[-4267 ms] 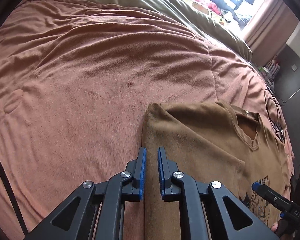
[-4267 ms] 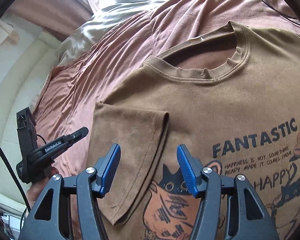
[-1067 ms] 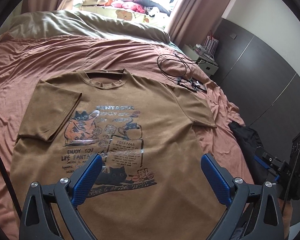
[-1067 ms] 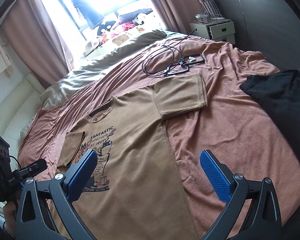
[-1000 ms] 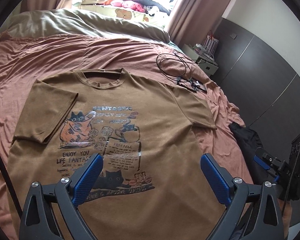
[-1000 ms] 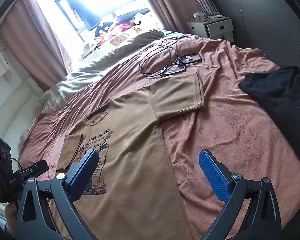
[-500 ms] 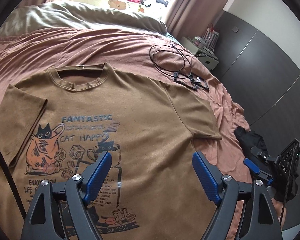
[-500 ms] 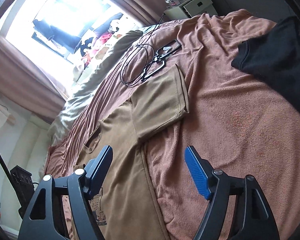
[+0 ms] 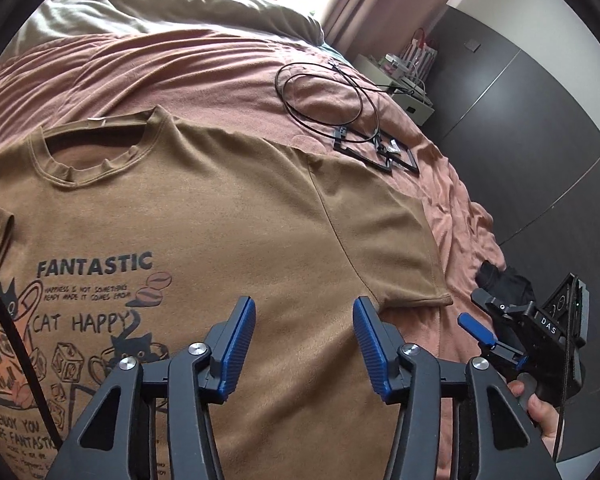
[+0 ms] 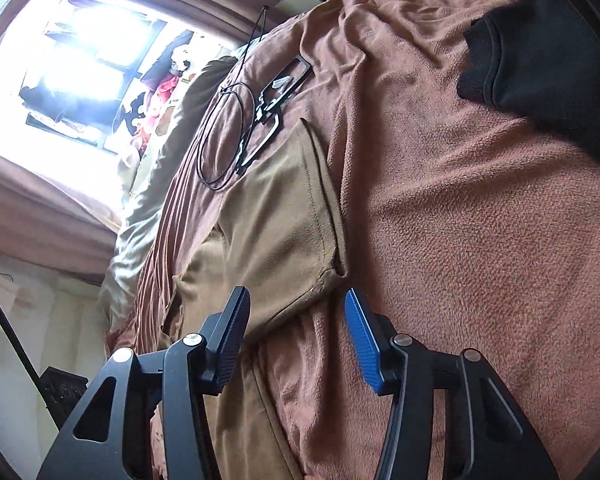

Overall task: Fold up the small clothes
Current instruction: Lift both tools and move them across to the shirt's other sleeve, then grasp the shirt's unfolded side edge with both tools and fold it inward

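Brown printed cotton T-shirt [image 9: 228, 216] lying flat on the pink bed [image 9: 204, 76] — left tongs [image 9: 304, 344] and right tongs [image 10: 296, 334] hovering, both gaping wide, holding nothing.

Brown printed T-shirt [image 9: 228, 240] — spread flat, print up.

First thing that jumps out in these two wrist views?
The brown T-shirt spread flat, print up, on the pink bedspread, with FANTASTIC and cartoon cats on its chest. Both grippers hang open over it: the left gripper above the chest, the right gripper at the hem corner of the sleeve. Beyond that sleeve lies a coiled black cable, and a black garment sits at the bed's edge.
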Action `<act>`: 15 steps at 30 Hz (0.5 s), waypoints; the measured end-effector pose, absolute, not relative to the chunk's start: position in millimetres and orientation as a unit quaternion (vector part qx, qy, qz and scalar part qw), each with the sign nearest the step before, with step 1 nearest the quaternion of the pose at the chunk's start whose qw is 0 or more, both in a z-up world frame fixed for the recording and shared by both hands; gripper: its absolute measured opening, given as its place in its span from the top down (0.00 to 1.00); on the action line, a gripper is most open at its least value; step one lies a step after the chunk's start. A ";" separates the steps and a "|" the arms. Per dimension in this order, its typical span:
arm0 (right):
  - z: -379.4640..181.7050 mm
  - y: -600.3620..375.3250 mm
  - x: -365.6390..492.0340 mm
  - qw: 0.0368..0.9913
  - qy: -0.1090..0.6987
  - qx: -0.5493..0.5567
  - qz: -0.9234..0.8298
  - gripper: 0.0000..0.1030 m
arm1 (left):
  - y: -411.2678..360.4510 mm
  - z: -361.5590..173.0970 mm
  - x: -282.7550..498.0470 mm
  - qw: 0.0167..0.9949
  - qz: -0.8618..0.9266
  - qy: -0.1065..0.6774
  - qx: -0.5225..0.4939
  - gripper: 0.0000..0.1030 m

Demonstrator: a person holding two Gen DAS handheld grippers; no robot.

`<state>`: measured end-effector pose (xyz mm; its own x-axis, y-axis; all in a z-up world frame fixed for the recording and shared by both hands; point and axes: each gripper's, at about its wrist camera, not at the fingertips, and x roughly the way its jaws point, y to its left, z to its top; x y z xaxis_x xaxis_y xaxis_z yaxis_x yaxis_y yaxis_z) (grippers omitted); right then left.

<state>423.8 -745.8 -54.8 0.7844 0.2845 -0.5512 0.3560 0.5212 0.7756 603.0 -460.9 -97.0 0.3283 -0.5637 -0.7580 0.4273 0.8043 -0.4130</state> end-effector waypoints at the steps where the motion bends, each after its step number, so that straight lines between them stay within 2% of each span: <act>1: -54.2 -745.2 426.0 0.807 0.329 0.490 -0.023 0.57 | -465.1 -99.8 605.7 0.810 -0.308 0.495 -0.069 0.55; 8: -58.6 -743.9 448.5 0.798 0.352 0.488 -0.029 0.63 | -493.2 -119.4 618.6 0.794 -0.328 0.506 -0.073 0.71; 10: -56.4 -744.0 450.9 0.798 0.353 0.487 -0.028 0.68 | -501.5 -125.1 620.2 0.788 -0.335 0.511 -0.072 0.75; 12: -52.9 -745.7 454.0 0.798 0.354 0.486 -0.027 0.81 | -509.9 -129.6 620.4 0.784 -0.341 0.514 -0.070 0.78; 15: -49.2 -747.4 449.0 0.799 0.346 0.490 -0.030 0.89 | -519.3 -134.6 619.0 0.779 -0.348 0.517 -0.073 0.79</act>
